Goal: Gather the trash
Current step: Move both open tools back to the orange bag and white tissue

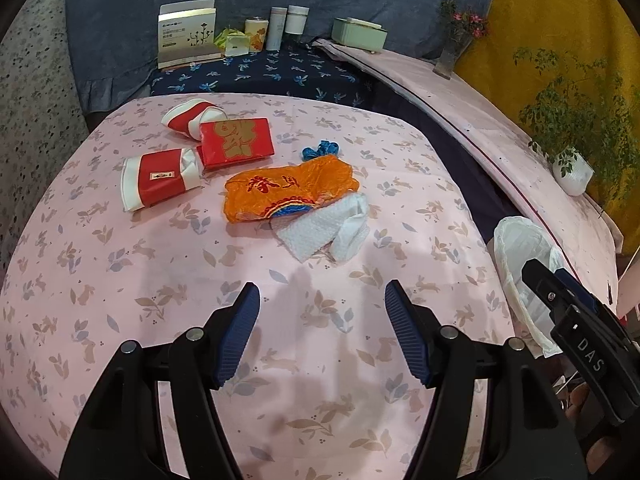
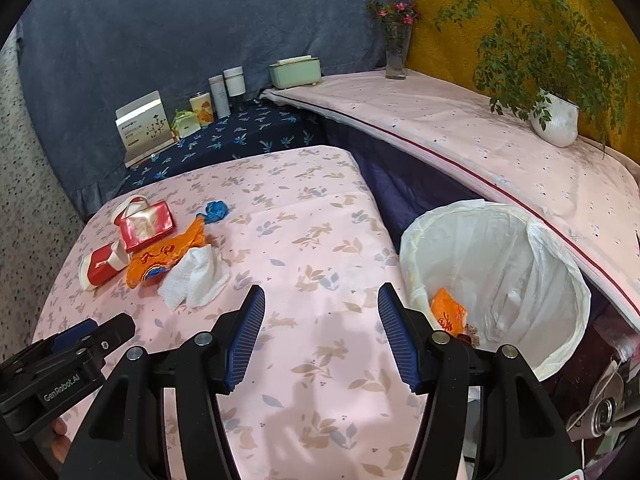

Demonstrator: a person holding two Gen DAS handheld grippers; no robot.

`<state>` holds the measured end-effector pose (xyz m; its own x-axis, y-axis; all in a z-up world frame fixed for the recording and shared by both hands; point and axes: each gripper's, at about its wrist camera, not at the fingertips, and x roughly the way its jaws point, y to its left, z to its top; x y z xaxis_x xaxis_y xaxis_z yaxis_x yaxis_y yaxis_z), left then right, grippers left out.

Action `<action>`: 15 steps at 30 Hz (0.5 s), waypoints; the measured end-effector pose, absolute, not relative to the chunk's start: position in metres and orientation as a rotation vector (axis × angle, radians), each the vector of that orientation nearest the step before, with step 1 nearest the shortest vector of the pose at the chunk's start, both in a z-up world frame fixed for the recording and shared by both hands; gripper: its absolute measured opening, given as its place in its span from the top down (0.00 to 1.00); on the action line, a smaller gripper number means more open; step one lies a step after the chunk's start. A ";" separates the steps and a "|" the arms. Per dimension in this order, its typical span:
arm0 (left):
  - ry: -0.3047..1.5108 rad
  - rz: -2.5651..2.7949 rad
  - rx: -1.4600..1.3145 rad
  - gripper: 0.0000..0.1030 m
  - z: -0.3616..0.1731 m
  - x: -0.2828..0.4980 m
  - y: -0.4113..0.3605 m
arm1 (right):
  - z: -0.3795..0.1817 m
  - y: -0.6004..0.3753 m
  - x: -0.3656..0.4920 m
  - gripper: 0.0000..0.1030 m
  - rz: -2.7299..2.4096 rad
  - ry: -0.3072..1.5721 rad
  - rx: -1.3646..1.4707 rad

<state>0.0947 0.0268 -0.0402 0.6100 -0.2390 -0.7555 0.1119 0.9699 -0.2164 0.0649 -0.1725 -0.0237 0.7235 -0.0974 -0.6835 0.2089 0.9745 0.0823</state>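
Beyond left claw (image 1: 322,334): orange wrapper (image 1: 288,190).

The light is soft and even, and it seems to come from above. The pink cloth with little rabbits and leaves (image 1: 320,248) looks bright but not shiny. Faint grey shadows lie on it just ahead of the black grippers with blue ribbed pads (image 1: 322,332). The white plastic bag lining the round bin (image 2: 496,264) glows pale, with a little shine on its folds. Both pictures bend like a ball, so straight edges curve, and the corners go black. Things in the middle look sharp. The far green plant in a white pot (image 2: 554,120) looks a bit soft.
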 end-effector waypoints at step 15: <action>0.913 -0.087 -0.197 0.40 -0.060 0.121 0.090 | -0.036 -0.124 0.091 0.45 -0.093 0.777 0.138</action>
<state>0.1205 0.0899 -0.0601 0.6096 -0.1583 -0.7768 -0.0083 0.9785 -0.2060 0.0914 -0.1242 -0.0356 0.7097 -0.0326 -0.7037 0.1345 0.9868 0.0899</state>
